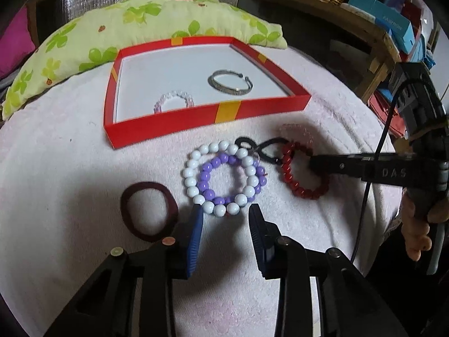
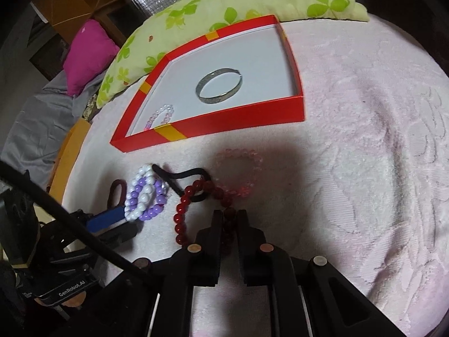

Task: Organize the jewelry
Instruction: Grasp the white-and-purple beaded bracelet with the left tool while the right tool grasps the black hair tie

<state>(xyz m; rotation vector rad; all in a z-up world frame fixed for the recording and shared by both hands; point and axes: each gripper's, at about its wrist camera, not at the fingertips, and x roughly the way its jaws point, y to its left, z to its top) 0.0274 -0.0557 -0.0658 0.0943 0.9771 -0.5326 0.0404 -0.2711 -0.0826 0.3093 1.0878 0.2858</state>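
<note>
Left wrist view: the left claw stands released, straddling the white round-bead bracelet near the shallow red cardboard box, positioned for pickup. Right wrist view: the right claw is clenched on the dark red glass-bead bracelet, apparently for transfer.

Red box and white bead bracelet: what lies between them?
Only bare pink towel separates the red box from the white bead bracelet, clearest in the left wrist view.

My blue ribbed pads, glossy white beads, brushed metal bangle, matt red card box, fuzzy pink towel lay beneath.
</note>
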